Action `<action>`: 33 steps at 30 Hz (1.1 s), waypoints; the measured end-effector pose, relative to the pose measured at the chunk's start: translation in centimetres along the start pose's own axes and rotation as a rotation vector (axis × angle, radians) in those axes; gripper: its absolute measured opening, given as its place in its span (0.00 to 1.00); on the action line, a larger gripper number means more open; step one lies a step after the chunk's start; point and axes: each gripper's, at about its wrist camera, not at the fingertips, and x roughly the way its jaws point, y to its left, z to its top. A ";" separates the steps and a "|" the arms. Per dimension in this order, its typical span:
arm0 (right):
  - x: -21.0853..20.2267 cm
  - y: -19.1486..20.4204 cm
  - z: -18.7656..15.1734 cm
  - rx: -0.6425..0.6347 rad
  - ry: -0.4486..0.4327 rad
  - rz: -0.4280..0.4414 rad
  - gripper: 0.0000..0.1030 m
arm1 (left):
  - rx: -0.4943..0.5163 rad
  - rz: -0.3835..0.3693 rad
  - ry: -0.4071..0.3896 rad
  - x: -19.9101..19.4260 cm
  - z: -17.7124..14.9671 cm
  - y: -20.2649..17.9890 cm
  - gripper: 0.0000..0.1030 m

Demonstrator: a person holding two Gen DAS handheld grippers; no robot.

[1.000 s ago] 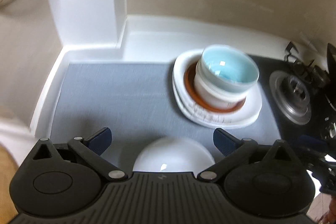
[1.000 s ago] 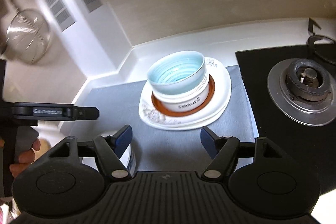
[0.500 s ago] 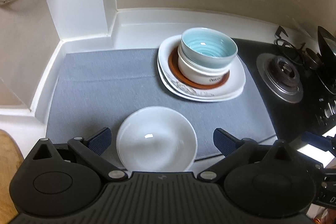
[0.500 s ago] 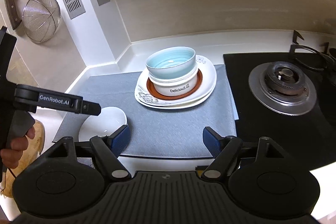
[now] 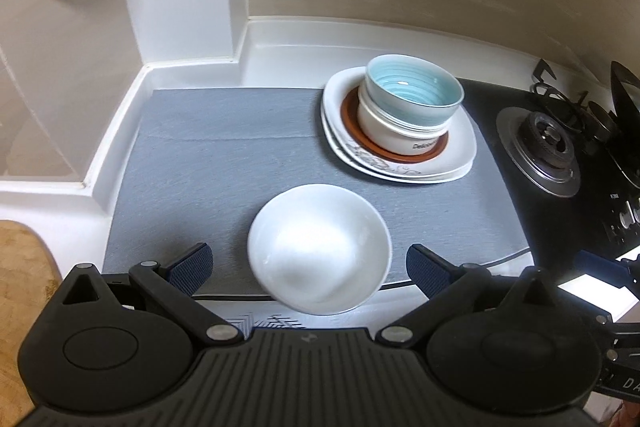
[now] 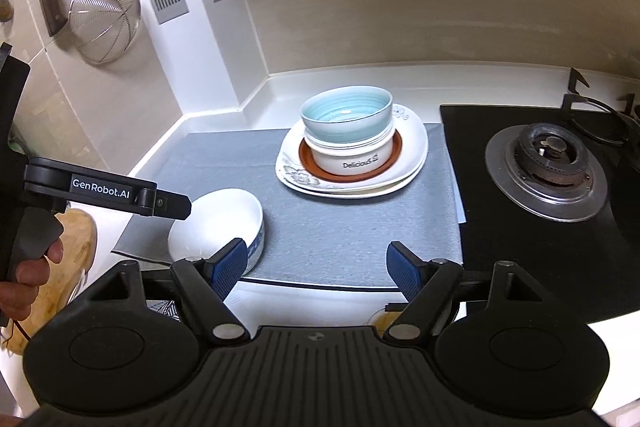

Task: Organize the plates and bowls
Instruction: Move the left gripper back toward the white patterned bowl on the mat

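- White bowl (image 5: 319,247): plain, empty, upright, at the near edge of the grey mat (image 5: 224,163).
- Blue-lined bowl (image 5: 414,97): nested upright in a white "Delicious" bowl (image 5: 400,137), atop stacked plates (image 5: 460,155), at 1 o'clock from it.

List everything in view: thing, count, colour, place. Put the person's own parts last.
mat: 1, grey, on the counter
plates: 2 stacked, white, far right of mat
saucer: 1, brown, on the plates
lettered bowl: 1, white, on the saucer
blue bowl: 1, nested in lettered bowl
white bowl: 1, mat's near edge
burner: 1, metal, right
strainer: 1, metal, hanging left
cutting board: 1, wooden, near left
left gripper: open
right gripper: open
hand: 1, on the left gripper's handle
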 end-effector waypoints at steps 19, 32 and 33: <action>4.5 4.4 0.9 -0.123 0.092 0.011 0.78 | -0.062 0.045 0.022 2.1 -0.4 4.7 1.00; 7.7 4.7 0.2 -0.075 0.172 0.030 0.78 | -0.125 0.057 0.057 2.7 -2.1 6.8 1.00; 8.1 4.7 0.2 -0.071 0.178 0.032 0.78 | -0.125 0.053 0.063 3.0 -2.1 6.8 1.00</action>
